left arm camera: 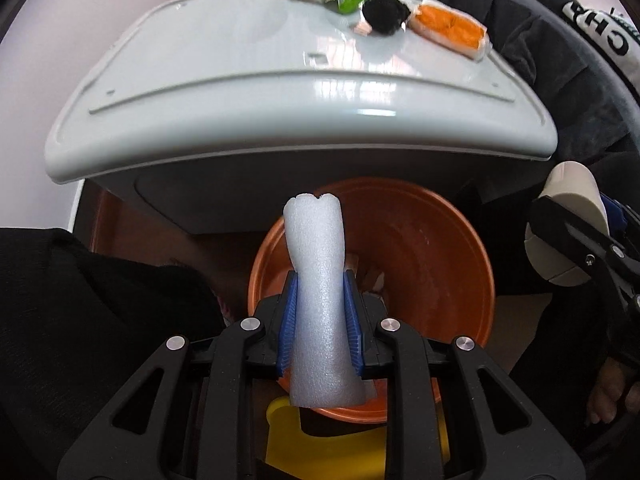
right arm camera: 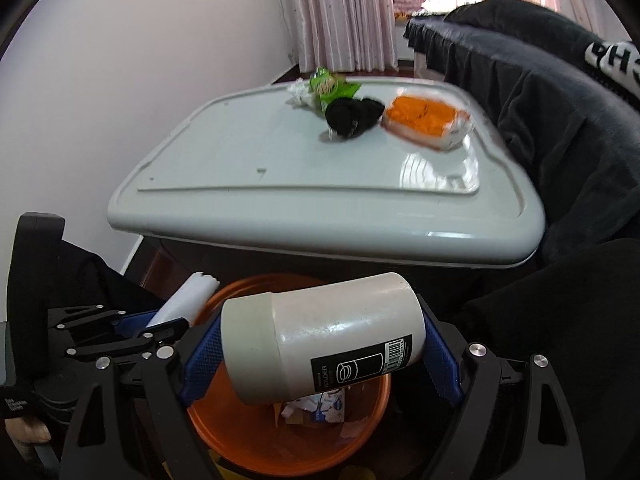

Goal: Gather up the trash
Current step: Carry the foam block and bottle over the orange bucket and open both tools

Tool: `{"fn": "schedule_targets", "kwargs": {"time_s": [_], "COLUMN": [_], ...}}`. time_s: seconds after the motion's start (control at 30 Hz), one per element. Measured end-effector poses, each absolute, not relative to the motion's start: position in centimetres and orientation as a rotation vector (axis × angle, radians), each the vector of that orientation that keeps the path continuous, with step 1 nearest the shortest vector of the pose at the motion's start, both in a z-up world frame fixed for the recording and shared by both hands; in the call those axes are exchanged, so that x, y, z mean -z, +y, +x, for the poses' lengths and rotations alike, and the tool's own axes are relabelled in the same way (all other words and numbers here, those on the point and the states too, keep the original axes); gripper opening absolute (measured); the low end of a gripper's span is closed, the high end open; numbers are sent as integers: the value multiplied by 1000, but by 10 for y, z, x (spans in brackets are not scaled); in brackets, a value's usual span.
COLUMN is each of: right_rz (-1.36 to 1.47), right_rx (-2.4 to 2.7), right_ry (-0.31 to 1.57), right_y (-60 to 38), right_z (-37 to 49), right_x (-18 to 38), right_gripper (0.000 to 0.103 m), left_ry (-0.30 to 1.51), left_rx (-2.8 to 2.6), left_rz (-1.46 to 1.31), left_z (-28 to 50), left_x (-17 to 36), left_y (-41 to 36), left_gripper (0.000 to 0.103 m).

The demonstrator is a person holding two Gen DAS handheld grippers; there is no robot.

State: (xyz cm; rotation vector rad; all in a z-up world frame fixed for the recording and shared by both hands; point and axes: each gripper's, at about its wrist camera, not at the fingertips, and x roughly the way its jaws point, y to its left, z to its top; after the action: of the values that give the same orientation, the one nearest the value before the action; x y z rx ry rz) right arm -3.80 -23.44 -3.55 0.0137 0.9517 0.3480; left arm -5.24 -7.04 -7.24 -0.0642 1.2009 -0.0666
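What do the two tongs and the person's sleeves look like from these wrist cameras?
Both the left tongs and the right tongs are black skeletal frames with triangular cut-outs, silver round bolts at the pivots and ribbed blue pads on the fingers. No cables show. A black sleeve shows at the left.

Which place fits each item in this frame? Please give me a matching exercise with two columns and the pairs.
Items:
1. white foam tube
2. cream cylindrical plastic container with a black label
3. orange snack packet
4. orange plastic bin

Places:
A. lying on the grey plastic lid
B. clamped between the left gripper fingers
C. on the floor below both grippers, paper scraps inside
D. held across the right gripper fingers

Pairs: 1-B, 2-D, 3-A, 4-C
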Motion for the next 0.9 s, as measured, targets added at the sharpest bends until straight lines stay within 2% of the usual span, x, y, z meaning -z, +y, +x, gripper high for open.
{"fn": "schedule_targets", "kwargs": {"time_s": [0.3, 0.43, 0.53, 0.6, 0.9], "right_rz": [35, 30, 37, 57, 84], "right_rx": [-359, -369, -362, -354, -350], "right_ry": [1064, 1076, 1089, 1078, 1055], "right_y": [-231, -228, -229, -233, -238], "right_z": [-30, -29, -28, -28, -30], "right_x": [64, 66, 67, 64, 58], "right_gripper": [84, 84, 85, 90, 90], "left_ry": [1284, 1284, 1285, 1284, 1266], "left_rx": [60, 62, 53, 39, 32], "left_rz": [-67, -67, -61, -55, -59], "left_z": [-48, -49, -47, -45, -45], "left_x": [96, 95, 93, 93, 88], "left_y": [-67, -66, -66, -66, -68], "left_gripper": [23, 27, 36, 53, 56]}}
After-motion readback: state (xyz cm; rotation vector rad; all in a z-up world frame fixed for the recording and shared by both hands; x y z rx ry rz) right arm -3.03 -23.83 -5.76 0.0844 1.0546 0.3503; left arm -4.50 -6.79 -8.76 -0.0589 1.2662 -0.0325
